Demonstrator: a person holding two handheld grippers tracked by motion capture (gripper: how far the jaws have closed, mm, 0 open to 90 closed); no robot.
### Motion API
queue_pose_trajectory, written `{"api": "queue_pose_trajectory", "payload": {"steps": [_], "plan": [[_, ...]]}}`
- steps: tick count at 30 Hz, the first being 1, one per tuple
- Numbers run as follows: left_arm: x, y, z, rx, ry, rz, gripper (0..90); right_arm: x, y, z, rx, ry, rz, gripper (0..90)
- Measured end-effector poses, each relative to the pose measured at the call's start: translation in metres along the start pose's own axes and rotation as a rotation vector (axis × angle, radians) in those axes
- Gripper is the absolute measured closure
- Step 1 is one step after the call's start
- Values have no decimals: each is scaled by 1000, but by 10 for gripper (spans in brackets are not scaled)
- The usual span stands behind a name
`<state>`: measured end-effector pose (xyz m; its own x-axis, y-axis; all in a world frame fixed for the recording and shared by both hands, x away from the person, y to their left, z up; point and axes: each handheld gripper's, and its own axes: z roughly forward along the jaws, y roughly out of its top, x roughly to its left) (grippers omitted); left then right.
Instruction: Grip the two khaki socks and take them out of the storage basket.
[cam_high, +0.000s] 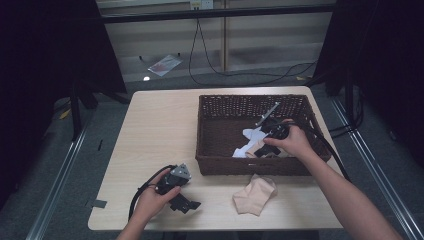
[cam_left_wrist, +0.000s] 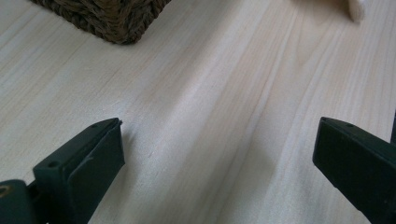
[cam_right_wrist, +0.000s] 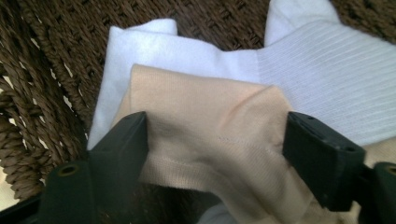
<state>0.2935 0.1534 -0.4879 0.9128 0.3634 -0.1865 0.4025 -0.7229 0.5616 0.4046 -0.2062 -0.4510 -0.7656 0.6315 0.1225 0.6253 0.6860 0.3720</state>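
A dark wicker basket stands on the right half of the light wooden table. Inside it a beige sock lies over white socks. My right gripper is down in the basket, open, with its jaws on either side of the beige sock. From above, the right gripper is near the basket's front wall. A second beige sock lies on the table in front of the basket. My left gripper rests open on the table at the front left, holding nothing.
In the left gripper view the open left gripper faces bare wood, with a basket corner at top left and a sock edge at top right. A cable trails over the basket's right rim. Dark stands flank the table.
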Motion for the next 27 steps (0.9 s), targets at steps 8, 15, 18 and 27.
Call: {"api": "queue_pose_trajectory", "payload": {"steps": [8, 15, 18, 27], "plan": [[0, 0, 0, -7, 3, -5, 18, 0, -1, 2, 49, 9, -21, 726], [0, 0, -1, -12, 4, -9, 18, 0, 0, -13, 22, 48, -11, 755], [0, 0, -1, -5, 0, 1, 18, 0, 0, -23, -3, 65, 12, 755], [-1, 1, -1, -14, 6, -12, 18, -2, -4, -61, -53, 99, 33, 754]]}}
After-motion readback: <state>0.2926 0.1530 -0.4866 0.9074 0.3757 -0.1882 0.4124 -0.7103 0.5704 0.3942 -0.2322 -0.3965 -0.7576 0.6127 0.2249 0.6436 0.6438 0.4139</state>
